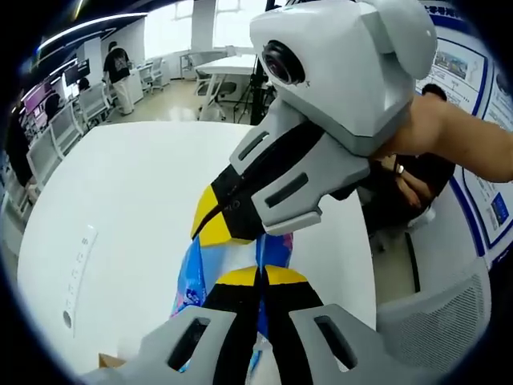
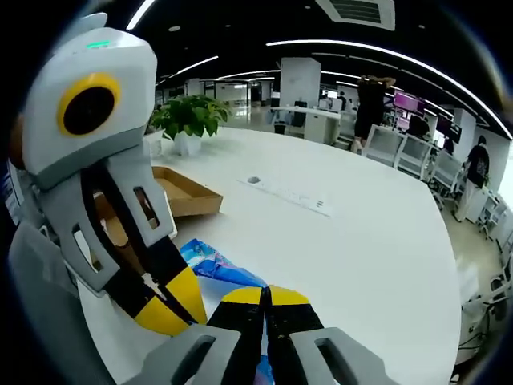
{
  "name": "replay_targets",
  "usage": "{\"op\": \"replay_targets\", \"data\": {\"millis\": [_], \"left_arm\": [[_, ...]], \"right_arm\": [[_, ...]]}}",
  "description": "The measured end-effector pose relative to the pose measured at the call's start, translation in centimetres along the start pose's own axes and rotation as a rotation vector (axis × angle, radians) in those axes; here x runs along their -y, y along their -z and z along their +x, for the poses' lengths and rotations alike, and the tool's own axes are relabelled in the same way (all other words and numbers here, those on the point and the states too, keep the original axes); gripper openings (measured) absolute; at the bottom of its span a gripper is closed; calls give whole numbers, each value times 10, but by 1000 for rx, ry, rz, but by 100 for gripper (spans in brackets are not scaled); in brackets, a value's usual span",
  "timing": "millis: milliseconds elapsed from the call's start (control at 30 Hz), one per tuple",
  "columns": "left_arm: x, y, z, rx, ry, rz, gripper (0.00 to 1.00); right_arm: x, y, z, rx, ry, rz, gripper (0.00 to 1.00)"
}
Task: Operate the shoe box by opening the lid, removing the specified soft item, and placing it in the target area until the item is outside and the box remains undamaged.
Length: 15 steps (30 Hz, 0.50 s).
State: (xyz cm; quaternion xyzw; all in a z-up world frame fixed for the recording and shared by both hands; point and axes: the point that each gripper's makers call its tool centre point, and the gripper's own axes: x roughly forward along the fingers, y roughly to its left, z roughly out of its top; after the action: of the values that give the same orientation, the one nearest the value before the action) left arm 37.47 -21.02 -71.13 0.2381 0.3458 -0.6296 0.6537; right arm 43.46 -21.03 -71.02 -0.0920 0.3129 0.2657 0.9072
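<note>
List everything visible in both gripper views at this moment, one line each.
Soft packet: one, blue patterned, on the table, pinched by both grippers.
Shoe box: one, brown cardboard, open, behind the packet.
Table: one, white, large.
Power strip: one, white, mid-table.
Potted plant: one, green, far edge.
Office chairs: several, white, background.
Left gripper: grey, yellow-tipped, shut on packet.
Right gripper: same colours, shut on packet.

wall posters (image 1: 473, 120) at the edge of the left gripper view carrying print too small and blurred to read, blue packet (image 2: 215, 267) on the table with a pattern but no legible wording, nothing else readable
</note>
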Motion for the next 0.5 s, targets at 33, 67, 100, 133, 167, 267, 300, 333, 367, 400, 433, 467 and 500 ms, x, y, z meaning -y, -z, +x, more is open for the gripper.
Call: {"op": "replay_targets", "data": {"millis": [33,67,100,133,167,267,300,333,367,400,433,467,500], "left_arm": [[-1,-2,3,1,1,0,0],[-1,-2,4,1,3,0,0],[-2,-4,7,1,6,-1,0],[-2,-6,9,0,10,1,0],[-2,-7,13,-2,14,2,0],[-3,-10,22,-9,23,4,0],[-4,-11,25,-10,26,4,0],[-5,-12,29,-11,30,3,0],[-5,-13,31,-10,32,4,0],[-6,-14,34,-11,34,4,0],[-6,-14,36,-12,35,6,0],[-7,-14,39,-11,35,7,0],[-8,-15,41,-10,31,9,0]], "right_arm": [[3,1,0,-1,3,5,0],[4,2,-1,-4,4,7,0],[6,4,-1,-9,4,5,0],[8,5,-1,-14,5,3,0],[9,6,-1,-19,5,0,0],[16,11,-1,-33,10,2,0],[18,12,-1,-36,9,3,0],[20,14,0,-42,11,2,0],[21,16,0,-47,12,1,0],[26,20,3,-54,11,0,0],[28,22,4,-57,12,0,0],[30,23,5,-59,13,0,0],[33,25,5,-60,15,8,0]]}}
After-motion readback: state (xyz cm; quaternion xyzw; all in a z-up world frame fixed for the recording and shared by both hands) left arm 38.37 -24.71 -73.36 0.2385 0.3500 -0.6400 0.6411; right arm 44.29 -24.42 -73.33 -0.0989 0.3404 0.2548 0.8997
